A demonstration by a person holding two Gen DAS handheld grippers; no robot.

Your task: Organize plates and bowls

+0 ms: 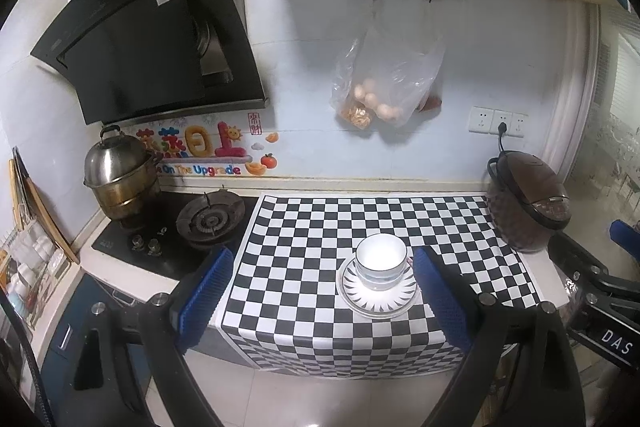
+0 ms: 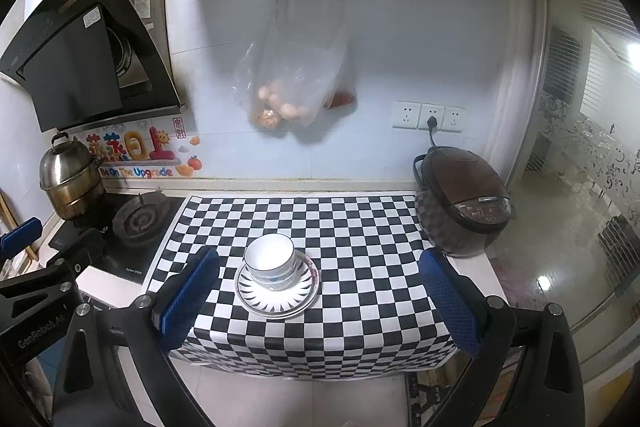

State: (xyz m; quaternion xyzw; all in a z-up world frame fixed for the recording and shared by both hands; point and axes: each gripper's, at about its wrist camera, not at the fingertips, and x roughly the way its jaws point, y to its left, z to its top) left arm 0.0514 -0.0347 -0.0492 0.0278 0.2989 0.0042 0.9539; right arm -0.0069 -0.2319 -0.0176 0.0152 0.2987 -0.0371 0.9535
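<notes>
1. Left wrist view: the bowls [image 1: 381, 261] sit nested on the stacked plates [image 1: 378, 297], near the front of the checkered mat [image 1: 320, 227].
2. The left gripper [image 1: 324, 297] hangs spread wide and empty, its blue pads [image 1: 440, 301] flanking the stack without touching it.
3. The right gripper [image 2: 320, 297] is likewise wide and empty, with the stack toward 11 o'clock.
4. A rice cooker [image 2: 464, 203] stands at 2 o'clock, a steel pot [image 1: 118, 179] at 10 o'clock.
</notes>
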